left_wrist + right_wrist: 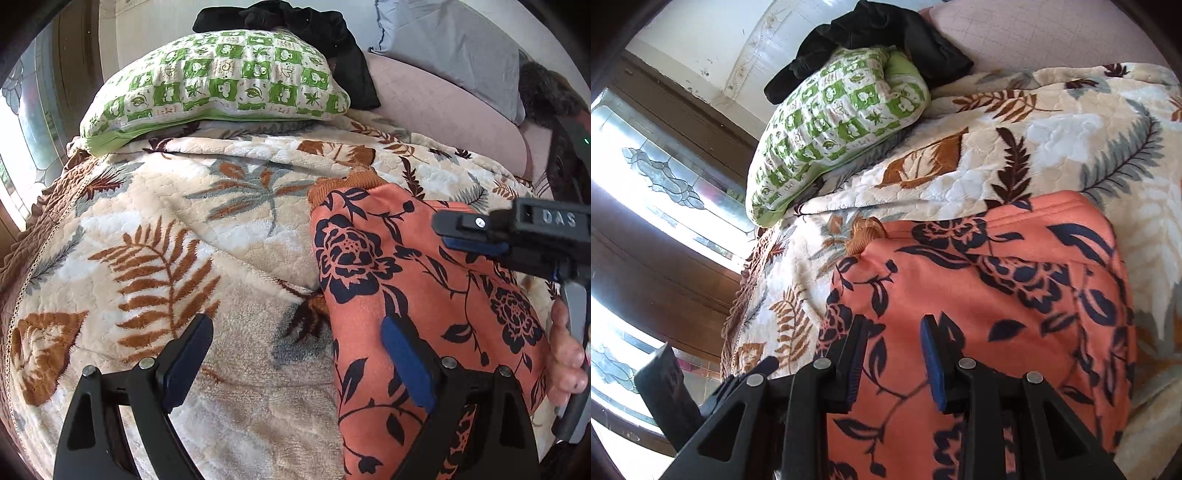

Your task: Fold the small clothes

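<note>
An orange garment with dark navy flowers lies on a leaf-patterned blanket, its ribbed brown cuff pointing toward the pillow. The left gripper is spread wide above the garment's left edge, one finger over the blanket, the other over the cloth, holding nothing. The right gripper hangs over the garment with a narrow gap between its fingers, empty. A green checked pillow rests beyond, black clothing piled behind it.
</note>
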A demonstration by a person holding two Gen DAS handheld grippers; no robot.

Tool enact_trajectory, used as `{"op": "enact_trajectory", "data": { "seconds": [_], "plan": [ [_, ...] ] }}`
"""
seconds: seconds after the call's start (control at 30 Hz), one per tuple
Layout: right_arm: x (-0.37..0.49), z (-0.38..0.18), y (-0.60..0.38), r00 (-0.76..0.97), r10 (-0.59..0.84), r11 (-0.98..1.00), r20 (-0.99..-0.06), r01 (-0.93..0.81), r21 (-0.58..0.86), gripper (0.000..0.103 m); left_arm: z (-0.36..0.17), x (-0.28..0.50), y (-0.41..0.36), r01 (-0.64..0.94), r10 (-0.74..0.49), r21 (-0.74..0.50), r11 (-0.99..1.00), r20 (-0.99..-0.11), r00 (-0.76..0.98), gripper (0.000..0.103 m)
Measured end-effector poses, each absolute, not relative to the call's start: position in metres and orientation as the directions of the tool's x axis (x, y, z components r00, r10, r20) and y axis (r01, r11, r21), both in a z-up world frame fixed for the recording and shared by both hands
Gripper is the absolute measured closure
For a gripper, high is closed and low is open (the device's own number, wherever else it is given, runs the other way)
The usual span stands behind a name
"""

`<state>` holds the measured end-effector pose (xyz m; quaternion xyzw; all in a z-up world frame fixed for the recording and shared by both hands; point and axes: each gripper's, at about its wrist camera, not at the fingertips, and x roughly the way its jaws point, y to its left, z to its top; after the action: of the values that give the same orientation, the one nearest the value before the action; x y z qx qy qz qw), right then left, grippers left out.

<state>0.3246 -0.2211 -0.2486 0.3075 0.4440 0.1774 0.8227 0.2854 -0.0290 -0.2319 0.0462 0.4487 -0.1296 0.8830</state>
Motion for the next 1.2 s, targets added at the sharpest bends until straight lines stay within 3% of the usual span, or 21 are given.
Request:
{"op": "enact_trajectory", "data": {
  "seconds": [0.2, 0.4, 0.57, 0.77, 1.0, 1.2],
  "plan": [
    [0.373, -0.258, -0.190, 0.506, 0.556, 0.757, -0.660, 0.020, 0.653, 0.070, -0.238, 0.293, -0.021, 0.261, -0.186, -0.046, 0.964, -0.821, 0.539, 0.010],
    [0.409, -0.282, -0.179, 0.489, 0.504, 0.785, -0.712, 0.086, 0.614, 0.071, -0.252, 0.300, -0.017, 0.249, -0.118, 0.019, 0.968, -0.845, 0.522, 0.010],
    [0.413, -0.283, -0.190, 0.507, 0.505, 0.758, -0.698, 0.125, 0.640, 0.071, -0.254, 0.303, -0.004, 0.231, -0.162, -0.052, 0.972, -0.856, 0.491, 0.010],
    [0.363, -0.240, -0.225, 0.586, 0.496, 0.757, -0.641, 0.070, 0.649, 0.071, -0.239, 0.297, 0.001, 0.238, -0.210, -0.095, 0.967, -0.824, 0.526, 0.010],
    [0.269, -0.212, -0.251, 0.579, 0.460, 0.820, -0.673, 0.014, 0.573, 0.071, -0.224, 0.270, -0.025, 0.349, -0.275, -0.081, 0.934, -0.787, 0.553, 0.010],
    [0.208, -0.233, -0.255, 0.519, 0.404, 0.864, -0.754, 0.054, 0.501, 0.071, -0.230, 0.241, -0.048, 0.428, -0.252, 0.016, 0.904, -0.788, 0.562, 0.010]
  ]
}}
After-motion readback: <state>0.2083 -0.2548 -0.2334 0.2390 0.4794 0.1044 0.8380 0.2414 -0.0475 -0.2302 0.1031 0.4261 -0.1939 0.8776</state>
